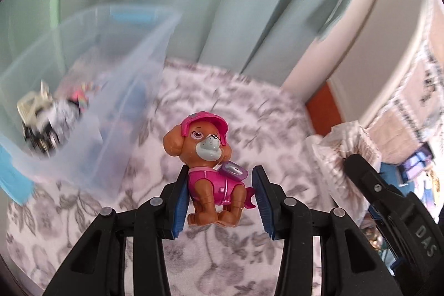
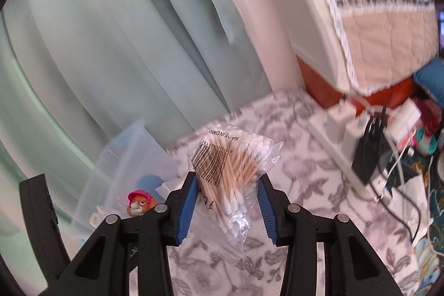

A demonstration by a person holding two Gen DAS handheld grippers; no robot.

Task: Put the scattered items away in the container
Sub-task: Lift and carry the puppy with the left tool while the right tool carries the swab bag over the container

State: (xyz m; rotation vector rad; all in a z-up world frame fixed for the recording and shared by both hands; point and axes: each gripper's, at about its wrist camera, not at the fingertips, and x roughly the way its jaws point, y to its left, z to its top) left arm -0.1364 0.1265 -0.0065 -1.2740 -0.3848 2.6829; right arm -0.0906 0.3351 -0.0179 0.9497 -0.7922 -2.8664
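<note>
My left gripper [image 1: 220, 179] is shut on a brown toy puppy [image 1: 208, 165] in a pink cap and vest, held above the floral blanket. The clear plastic container [image 1: 91, 68] with blue handles stands to its left and holds a toy truck [image 1: 41, 118] and other small items. My right gripper [image 2: 227, 185] is shut on a clear bag of cotton swabs [image 2: 230, 171] with a barcode. In the right wrist view the puppy's head [image 2: 140, 203] and the container [image 2: 125, 157] show at lower left. The right gripper's body [image 1: 388, 201] shows at the right of the left wrist view.
A grey floral blanket [image 1: 222, 101] covers the surface. Pale green curtains [image 2: 97, 46] hang behind. A white power strip [image 2: 347, 146] with plugged chargers and cables lies at the right, beside a quilted cover [image 2: 374, 18] and an orange box [image 2: 333, 96].
</note>
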